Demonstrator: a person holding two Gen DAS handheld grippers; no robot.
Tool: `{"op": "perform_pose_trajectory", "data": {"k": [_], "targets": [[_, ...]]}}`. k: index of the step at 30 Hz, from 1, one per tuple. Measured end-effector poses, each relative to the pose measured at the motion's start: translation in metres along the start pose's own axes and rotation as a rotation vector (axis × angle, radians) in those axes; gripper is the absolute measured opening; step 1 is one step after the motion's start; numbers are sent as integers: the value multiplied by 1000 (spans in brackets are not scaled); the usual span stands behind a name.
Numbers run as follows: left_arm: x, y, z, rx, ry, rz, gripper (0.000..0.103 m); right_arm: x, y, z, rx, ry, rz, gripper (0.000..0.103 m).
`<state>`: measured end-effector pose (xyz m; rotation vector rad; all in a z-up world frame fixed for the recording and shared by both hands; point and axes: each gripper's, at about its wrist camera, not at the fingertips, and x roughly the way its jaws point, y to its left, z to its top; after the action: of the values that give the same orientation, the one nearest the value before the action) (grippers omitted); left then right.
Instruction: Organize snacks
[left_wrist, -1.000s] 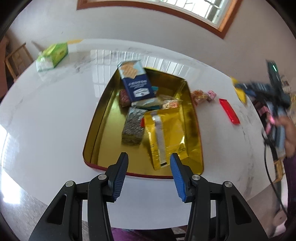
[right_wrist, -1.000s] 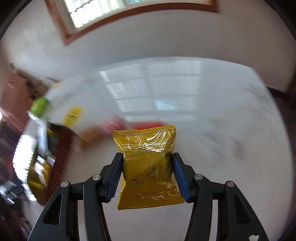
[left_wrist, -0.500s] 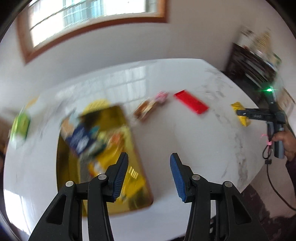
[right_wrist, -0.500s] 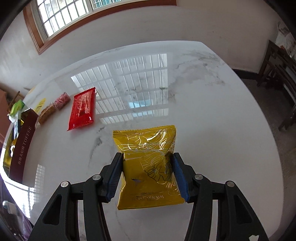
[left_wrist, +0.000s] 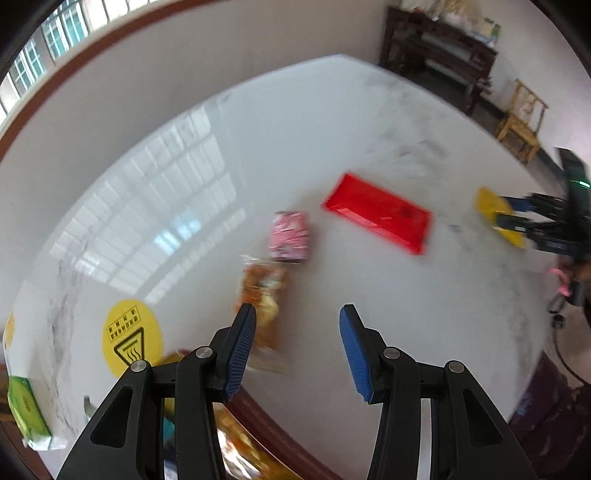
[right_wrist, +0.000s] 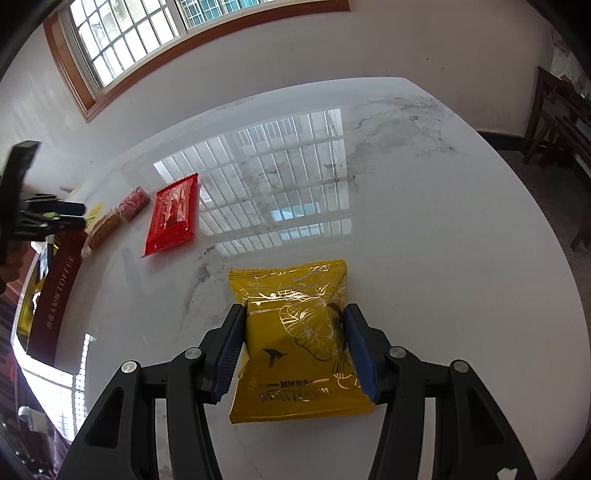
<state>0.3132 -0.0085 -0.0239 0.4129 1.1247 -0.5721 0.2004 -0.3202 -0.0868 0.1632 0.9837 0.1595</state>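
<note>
The dark red tin (right_wrist: 55, 291) read "TOFFEE" along its side; a yellow round sticker (left_wrist: 132, 338) on the table bore a hot-surface warning sign.

Yellow snack packet (right_wrist: 295, 343) flat on white marble table (right_wrist: 424, 221), clamped at both sides. Red packet (right_wrist: 173, 216), pink (right_wrist: 135, 202) and orange (right_wrist: 103, 229) snacks lie loose beside the toffee tin (right_wrist: 55, 291).

We have swung our empty left gripper (left_wrist: 297, 325) off the toffee tin (right_wrist: 55, 291) toward the orange snack (left_wrist: 260, 295) and pink packet (left_wrist: 290, 236).
</note>
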Motion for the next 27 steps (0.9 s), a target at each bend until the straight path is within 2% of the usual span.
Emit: {"op": "perform_pose_trajectory", "data": {"k": [7, 12, 17, 19, 20, 21, 24, 27], "targets": [[44, 29, 8, -45, 121, -30, 49, 2, 2, 0, 11, -4, 32, 51], [59, 24, 10, -18, 147, -18, 48, 3, 3, -1, 11, -9, 40, 52], [74, 29, 8, -64, 182, -45, 48, 5, 4, -2, 8, -17, 33, 53], [74, 27, 10, -81, 165, -46, 47, 6, 5, -3, 3, -25, 25, 53], [74, 26, 9, -85, 165, -36, 41, 6, 6, -4, -2, -31, 19, 53], [74, 23, 9, -82, 161, -15, 40, 6, 7, -4, -7, -37, 14, 53], [73, 10, 6, -98, 147, 10, 39, 6, 11, -8, -25, -60, -8, 53], [63, -14, -5, -105, 81, 97, 39, 6, 13, -9, -40, -76, -29, 53]]}}
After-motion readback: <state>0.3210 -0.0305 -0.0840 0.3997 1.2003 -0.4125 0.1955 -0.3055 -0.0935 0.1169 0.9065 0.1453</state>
